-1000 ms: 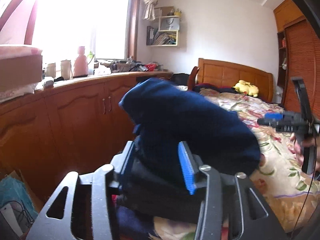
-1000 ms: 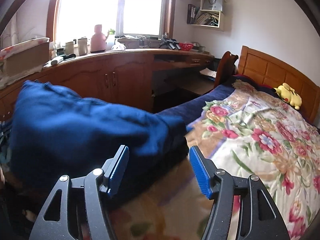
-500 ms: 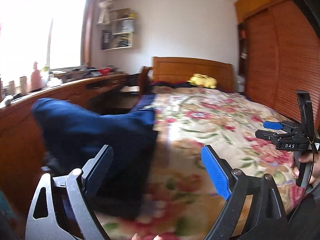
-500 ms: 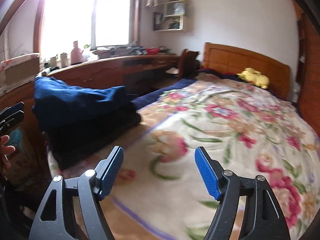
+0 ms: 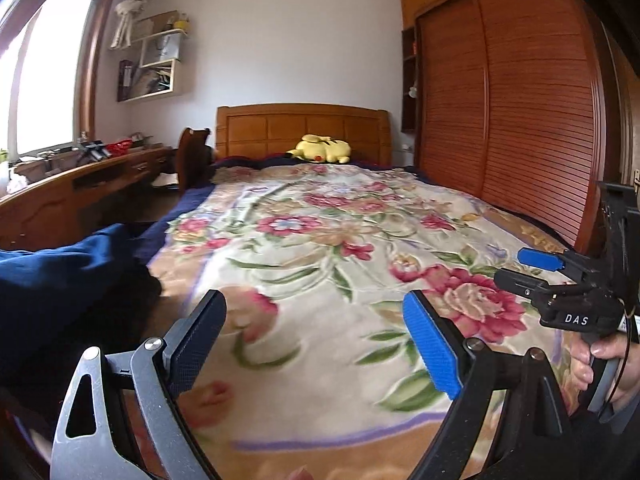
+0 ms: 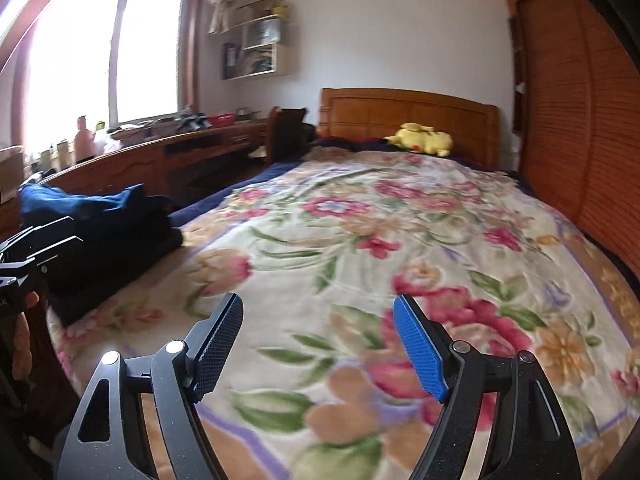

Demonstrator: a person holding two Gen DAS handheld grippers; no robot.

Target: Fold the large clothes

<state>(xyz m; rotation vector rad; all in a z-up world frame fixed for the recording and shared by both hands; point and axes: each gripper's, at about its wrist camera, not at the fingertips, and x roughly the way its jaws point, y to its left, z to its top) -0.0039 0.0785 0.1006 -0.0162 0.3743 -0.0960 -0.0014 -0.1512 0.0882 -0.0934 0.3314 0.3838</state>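
Both grippers, left gripper (image 5: 314,344) and right gripper (image 6: 318,344), gape wide, empty. Folded navy garment (image 6: 108,232) at bed (image 6: 400,240) left edge: soft, floppy, bulky; grip stacked edges.

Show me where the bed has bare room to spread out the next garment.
Free: the wide middle of the floral blanket, from the dark folded pile at its near left corner across to the wardrobe doors, and up toward the yellow plush toy by the headboard. Crowded: only that left corner.
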